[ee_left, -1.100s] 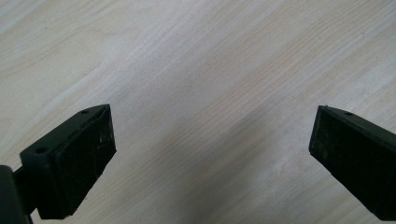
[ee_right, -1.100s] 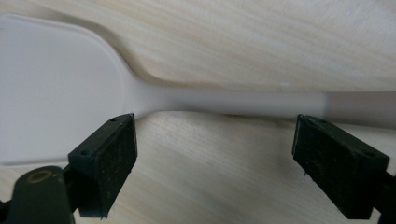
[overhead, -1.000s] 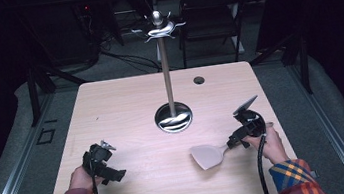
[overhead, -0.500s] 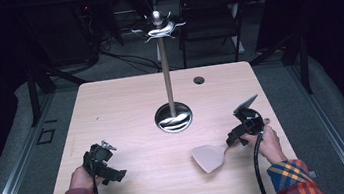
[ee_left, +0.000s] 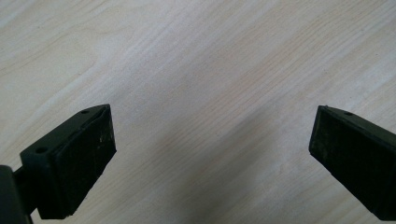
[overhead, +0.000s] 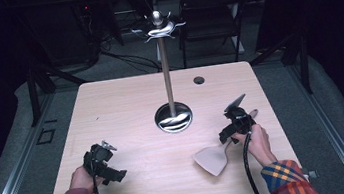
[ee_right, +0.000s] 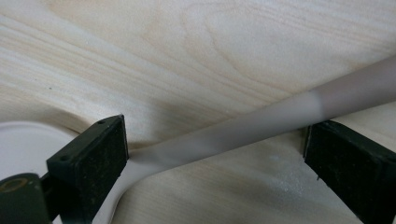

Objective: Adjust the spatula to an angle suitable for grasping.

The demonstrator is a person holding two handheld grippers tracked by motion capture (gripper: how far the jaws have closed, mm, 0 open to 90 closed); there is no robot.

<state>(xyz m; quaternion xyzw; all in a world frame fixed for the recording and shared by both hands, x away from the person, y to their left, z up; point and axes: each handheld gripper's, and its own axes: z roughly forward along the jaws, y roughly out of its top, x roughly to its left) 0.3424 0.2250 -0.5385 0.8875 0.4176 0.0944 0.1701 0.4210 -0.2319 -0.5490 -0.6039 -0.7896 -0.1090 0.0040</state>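
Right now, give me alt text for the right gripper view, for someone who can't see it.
A pale translucent plastic spatula handle lies diagonally across a light wood-grain table, running between the two black jaws of the right hand-held gripper. The jaws stand wide, having just been opening, and their pads do not press the handle. The spatula's flat white blade shows at the left edge.

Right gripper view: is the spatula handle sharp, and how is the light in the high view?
Right gripper view: the spatula handle is soft and out of focus between the hand-held gripper's open jaws, the wood grain behind sharper. High view: the table is lit, the surroundings dark, with glare on the stand's base.
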